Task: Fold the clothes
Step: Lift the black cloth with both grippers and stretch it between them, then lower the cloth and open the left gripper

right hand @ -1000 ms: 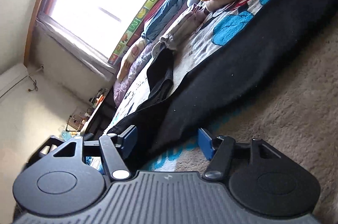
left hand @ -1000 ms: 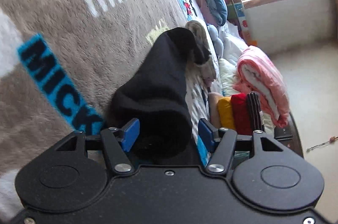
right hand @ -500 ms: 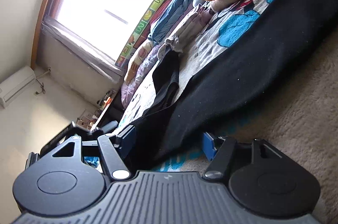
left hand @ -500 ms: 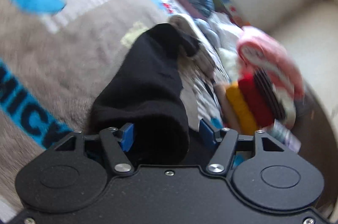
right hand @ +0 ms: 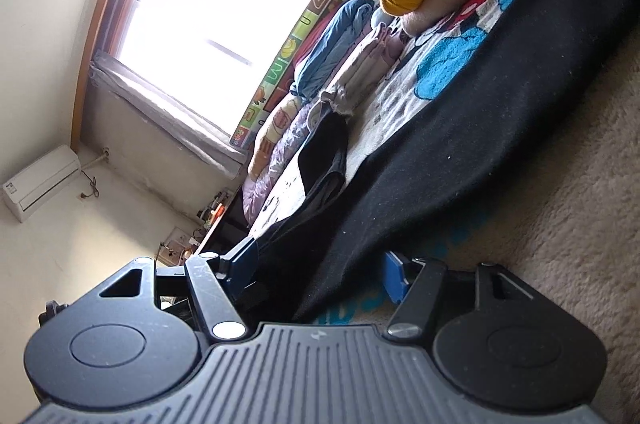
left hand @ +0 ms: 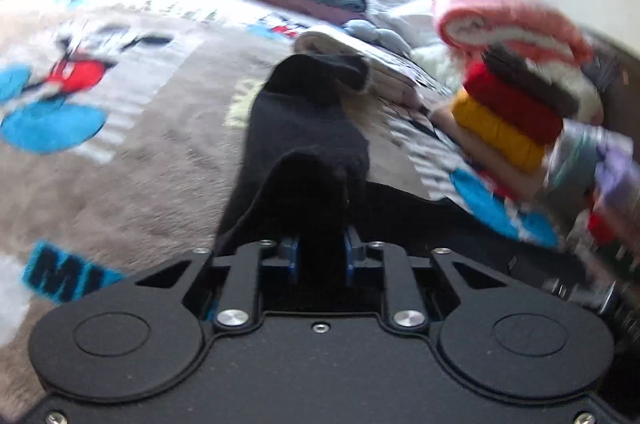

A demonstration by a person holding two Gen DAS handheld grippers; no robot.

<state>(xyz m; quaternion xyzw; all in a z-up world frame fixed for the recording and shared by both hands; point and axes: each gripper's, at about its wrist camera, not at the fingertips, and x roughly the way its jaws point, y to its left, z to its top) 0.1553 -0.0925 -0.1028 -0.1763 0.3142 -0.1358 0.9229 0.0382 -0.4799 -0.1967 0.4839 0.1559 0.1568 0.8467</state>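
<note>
We see a black garment (left hand: 304, 127) lying on the plush cartoon blanket (left hand: 120, 151) that covers the bed; one long part runs away from the left gripper (left hand: 320, 256) toward a pale folded cloth (left hand: 360, 55). The left gripper is clenched on a bunched end of it, blue pads pressed in on the fabric from both sides. In the right view the same garment (right hand: 460, 143) spreads wide and flat across the blanket (right hand: 560, 244); the right gripper (right hand: 316, 264) is spread, jaws apart, with the garment's near edge between them but not pinched.

We judge the fabric soft, light and limp, a knit or fleece. It will sag and drag on the plush pile, not slide. Not fragile. Best hold is at an edge or corner, both grippers well apart, so the fold stays straight; a bunched grab like the left one may twist the fold.

Writing: blue block on the blanket (left hand: 52, 272) reads "MI", rest cut off. Mouse cartoon print (left hand: 76, 71) nearby. Colourful strip (right hand: 296, 51) under the window (right hand: 208, 23) carries letters, too skewed to read. Stack of folded clothes (left hand: 516, 115), red and yellow among them, sits at the bed's far side. Left view is motion-blurred.
</note>
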